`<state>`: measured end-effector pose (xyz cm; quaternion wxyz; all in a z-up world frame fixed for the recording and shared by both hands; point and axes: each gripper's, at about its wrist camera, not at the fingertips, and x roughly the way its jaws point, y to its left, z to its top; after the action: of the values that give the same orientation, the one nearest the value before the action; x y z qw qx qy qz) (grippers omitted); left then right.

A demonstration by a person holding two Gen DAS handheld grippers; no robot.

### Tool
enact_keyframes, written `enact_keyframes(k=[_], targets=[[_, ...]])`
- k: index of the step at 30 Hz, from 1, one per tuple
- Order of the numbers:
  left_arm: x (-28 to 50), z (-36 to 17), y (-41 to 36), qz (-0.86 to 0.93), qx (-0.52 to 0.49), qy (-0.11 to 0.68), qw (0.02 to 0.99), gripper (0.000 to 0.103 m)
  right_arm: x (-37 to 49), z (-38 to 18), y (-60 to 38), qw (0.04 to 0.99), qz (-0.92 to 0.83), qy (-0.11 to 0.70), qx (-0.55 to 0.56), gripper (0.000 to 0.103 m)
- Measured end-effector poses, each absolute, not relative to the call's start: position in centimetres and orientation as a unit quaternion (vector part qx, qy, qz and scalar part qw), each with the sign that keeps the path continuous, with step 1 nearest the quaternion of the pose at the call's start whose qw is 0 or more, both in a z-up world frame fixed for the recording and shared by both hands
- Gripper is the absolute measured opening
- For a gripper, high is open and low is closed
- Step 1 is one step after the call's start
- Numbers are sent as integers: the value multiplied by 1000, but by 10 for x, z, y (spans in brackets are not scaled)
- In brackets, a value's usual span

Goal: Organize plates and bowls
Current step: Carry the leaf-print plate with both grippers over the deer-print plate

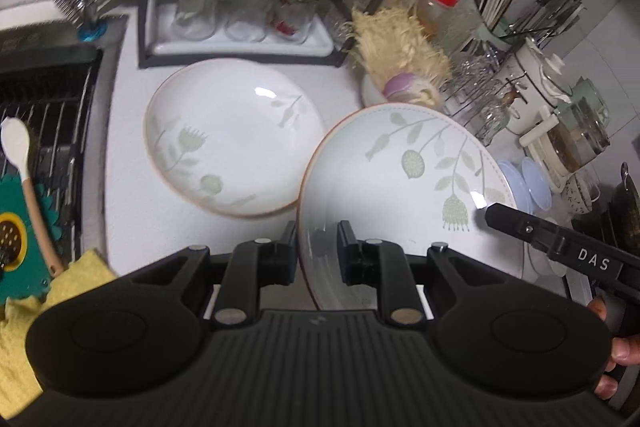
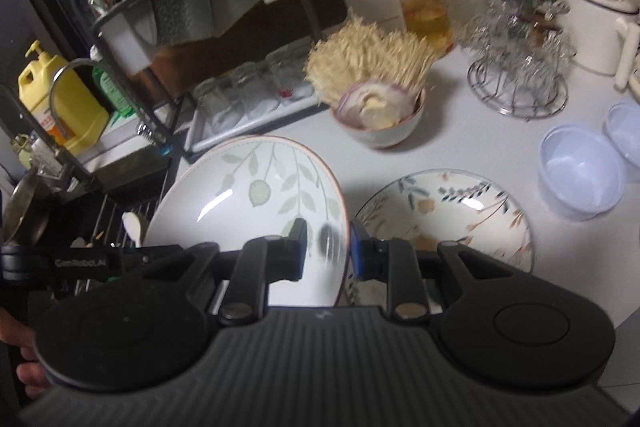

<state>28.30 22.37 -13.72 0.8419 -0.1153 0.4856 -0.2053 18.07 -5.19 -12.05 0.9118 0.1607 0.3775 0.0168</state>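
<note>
A white plate with green leaf print (image 1: 400, 187) is held tilted above the counter. My left gripper (image 1: 317, 251) is shut on its near left rim. My right gripper (image 2: 327, 247) is shut on the right rim of the same plate (image 2: 256, 203); its finger (image 1: 520, 223) shows at the plate's right edge in the left wrist view. A second leaf-print plate (image 1: 232, 135) lies flat on the counter to the left. A plate with blue and tan flowers (image 2: 448, 215) lies flat under and right of the held plate.
A bowl with onion and enoki mushrooms (image 2: 380, 123) stands behind. Two clear plastic bowls (image 2: 580, 175) sit at the right. A glass rack (image 1: 240, 15), a red-lidded jar (image 2: 424, 3), a wire glass stand (image 2: 520, 79), a white kettle (image 2: 592, 11) and a sink rack (image 1: 44, 115) surround.
</note>
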Motion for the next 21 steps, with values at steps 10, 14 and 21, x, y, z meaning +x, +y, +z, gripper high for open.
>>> enact_keyframes(k=[10,14,21], targets=[[302,-113,154,-230,-111,471,844,22,169,-110,-112,923,-26,339,178,26],[307,-118,129,-233,-94,485,838,22,169,-117,-133,919,-33,342,191,26],[314,-140,91,-223,-75,507,829,22,176,-137,-160,911,-38,368,185,26]])
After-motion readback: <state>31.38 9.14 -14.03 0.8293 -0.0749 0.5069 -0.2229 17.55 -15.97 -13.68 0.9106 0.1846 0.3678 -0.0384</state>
